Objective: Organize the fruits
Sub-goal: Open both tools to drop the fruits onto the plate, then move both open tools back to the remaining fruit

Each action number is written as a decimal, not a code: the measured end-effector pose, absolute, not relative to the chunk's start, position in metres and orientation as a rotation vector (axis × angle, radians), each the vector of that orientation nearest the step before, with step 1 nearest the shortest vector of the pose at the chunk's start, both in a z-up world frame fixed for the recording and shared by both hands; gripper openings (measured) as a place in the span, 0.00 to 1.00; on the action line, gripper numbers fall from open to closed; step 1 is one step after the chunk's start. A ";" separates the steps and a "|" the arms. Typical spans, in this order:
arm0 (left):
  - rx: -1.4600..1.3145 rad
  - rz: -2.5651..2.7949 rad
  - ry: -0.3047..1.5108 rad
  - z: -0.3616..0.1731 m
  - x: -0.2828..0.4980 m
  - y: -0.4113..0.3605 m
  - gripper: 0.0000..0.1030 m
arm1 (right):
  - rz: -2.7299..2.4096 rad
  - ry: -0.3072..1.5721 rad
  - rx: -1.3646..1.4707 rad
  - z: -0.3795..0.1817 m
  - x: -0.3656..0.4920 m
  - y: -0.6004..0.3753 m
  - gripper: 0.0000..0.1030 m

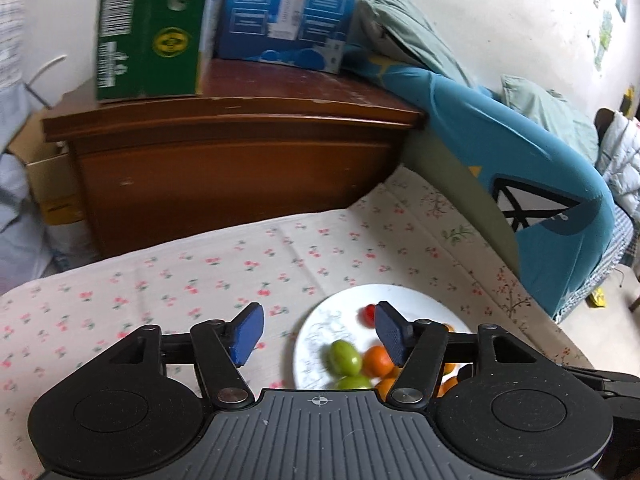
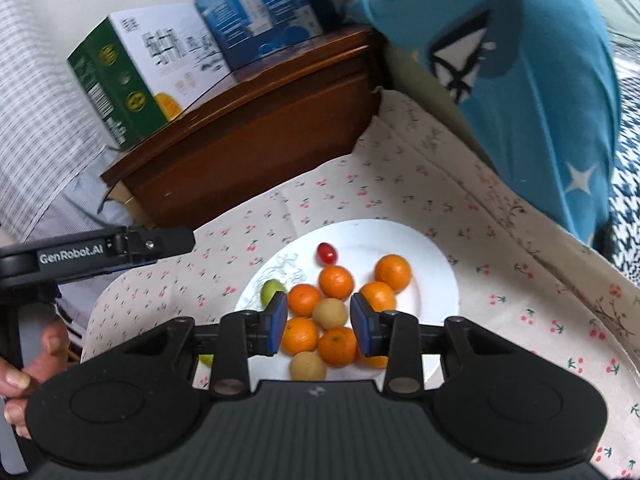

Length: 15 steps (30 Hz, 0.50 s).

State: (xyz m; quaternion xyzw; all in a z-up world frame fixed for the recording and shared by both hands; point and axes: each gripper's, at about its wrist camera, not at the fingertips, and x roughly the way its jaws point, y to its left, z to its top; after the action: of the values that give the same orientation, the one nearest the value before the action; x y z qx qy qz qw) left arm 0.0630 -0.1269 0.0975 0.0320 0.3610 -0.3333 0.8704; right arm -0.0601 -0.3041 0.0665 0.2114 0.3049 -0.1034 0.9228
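The fruits sit piled on the white plate (image 2: 440,276) on the cherry-print cloth (image 1: 160,280): mandarins (image 2: 336,281), green plums (image 1: 344,356), one cherry tomato (image 2: 326,253). All look light, round, prone to roll and bruise; I should grip across the widest girth. My left gripper (image 1: 316,334) hangs released and empty, tilted down beside the plate; my right gripper (image 2: 319,324) hovers part-open over the pile, grasping nothing.

Fruits (image 2: 337,282) on plate (image 2: 436,264) on tablecloth (image 2: 500,320), cabinet (image 2: 256,152) behind, boxes (image 2: 256,8) atop.
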 end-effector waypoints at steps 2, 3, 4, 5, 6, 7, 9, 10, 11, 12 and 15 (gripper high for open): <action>0.051 -0.671 0.764 0.098 0.063 -0.117 0.61 | -0.198 0.626 0.417 0.067 -0.059 -0.300 0.35; 0.045 -0.666 0.770 0.098 0.062 -0.114 0.62 | -0.189 0.629 0.412 0.066 -0.059 -0.298 0.36; 0.043 -0.661 0.773 0.098 0.061 -0.110 0.62 | -0.180 0.632 0.410 0.066 -0.058 -0.296 0.36; 0.047 -0.656 0.772 0.098 0.060 -0.108 0.62 | -0.172 0.636 0.407 0.065 -0.058 -0.294 0.36; 0.053 -0.648 0.773 0.098 0.058 -0.105 0.62 | -0.164 0.639 0.402 0.064 -0.057 -0.292 0.36; 0.056 -0.641 0.776 0.098 0.057 -0.102 0.62 | -0.153 0.642 0.397 0.064 -0.057 -0.290 0.36; 0.052 -0.628 0.783 0.097 0.055 -0.095 0.62 | -0.126 0.649 0.383 0.063 -0.054 -0.285 0.36; 0.052 -0.620 0.785 0.097 0.054 -0.092 0.62 | -0.118 0.651 0.377 0.062 -0.053 -0.283 0.36; 0.053 -0.613 0.785 0.097 0.054 -0.089 0.62 | -0.108 0.653 0.369 0.062 -0.052 -0.280 0.36; 0.056 -0.606 0.785 0.097 0.052 -0.086 0.62 | -0.097 0.655 0.363 0.061 -0.051 -0.278 0.36; 0.046 -0.582 0.787 0.098 0.049 -0.075 0.64 | -0.065 0.657 0.349 0.060 -0.048 -0.271 0.36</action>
State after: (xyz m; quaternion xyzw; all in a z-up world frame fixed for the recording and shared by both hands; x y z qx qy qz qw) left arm 0.0493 -0.0747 0.0976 0.0223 0.3781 -0.2793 0.8823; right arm -0.0478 -0.2711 0.0604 0.1703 0.3211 -0.0320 0.9311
